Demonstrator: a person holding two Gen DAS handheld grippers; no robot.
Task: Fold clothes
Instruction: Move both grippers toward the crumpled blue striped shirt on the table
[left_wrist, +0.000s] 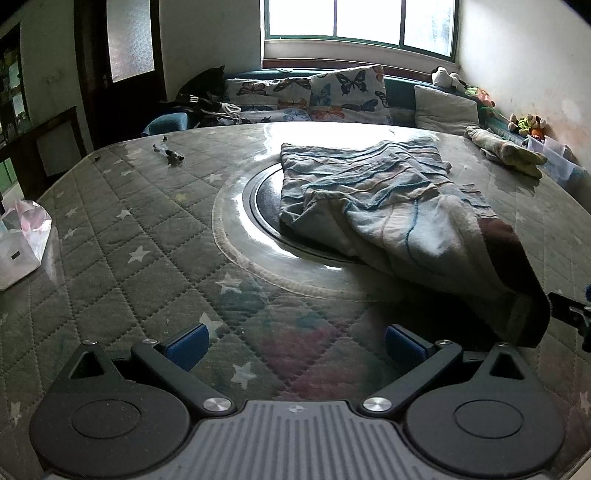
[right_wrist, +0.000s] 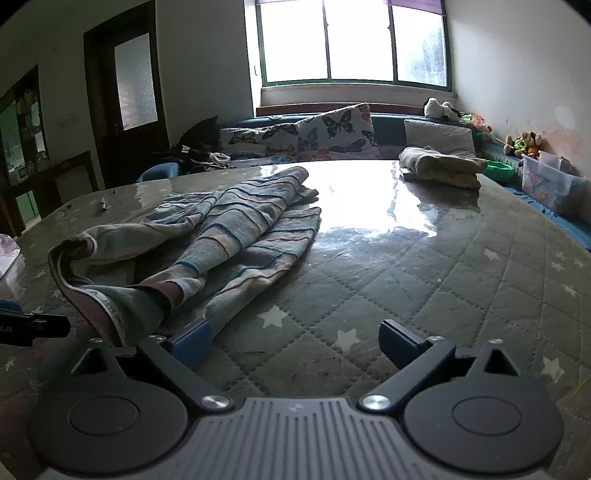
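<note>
Daylight from the window glares off the glossy, star-quilted desk in front of you, with butterfly pillows along the sofa behind it. Your left gripper hangs just above the desk with its jaws spread wide and nothing between its blue pads. The striped garment lies crumpled ahead and to the right of that gripper, draped partly over a dark round inset in the desk. Your right gripper is equally wide open and empty; the garment's brown collar sits just beside its left finger, though you cannot tell whether they touch. A folded cloth rests well apart, far ahead and to the right.
</note>
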